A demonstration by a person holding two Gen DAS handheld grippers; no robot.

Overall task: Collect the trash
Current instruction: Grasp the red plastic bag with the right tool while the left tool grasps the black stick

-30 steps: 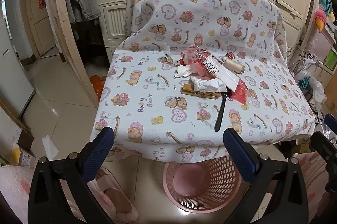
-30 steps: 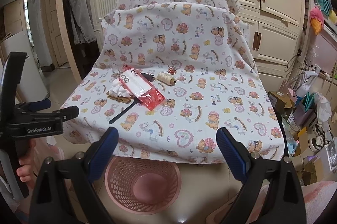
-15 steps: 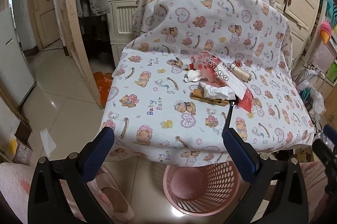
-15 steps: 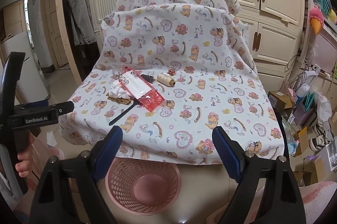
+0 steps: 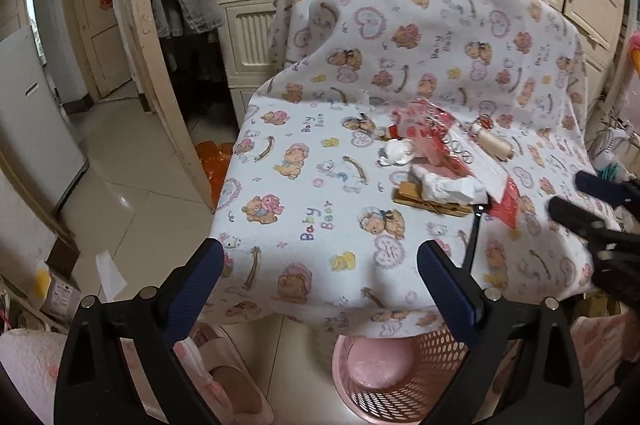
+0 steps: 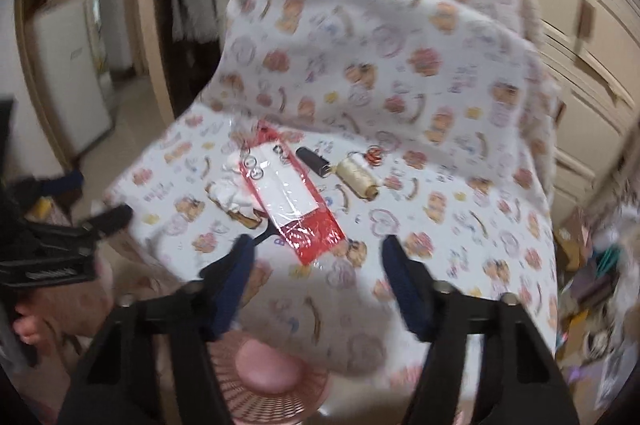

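Both tongs released, empty: left tongs, right tongs near tabletop edge. Red wrapper and tissue mid-tabletop, pink bin below. Risks — thin wrapper slips (view blurred, probably flat), thread spool grabbed instead.

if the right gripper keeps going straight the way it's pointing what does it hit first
Most likely the red and clear plastic packet lying on the bear-print tablecloth. The open right gripper points at the packet's near end, though blur makes depth uncertain.

cream cupboards, tiled floor (glossy)
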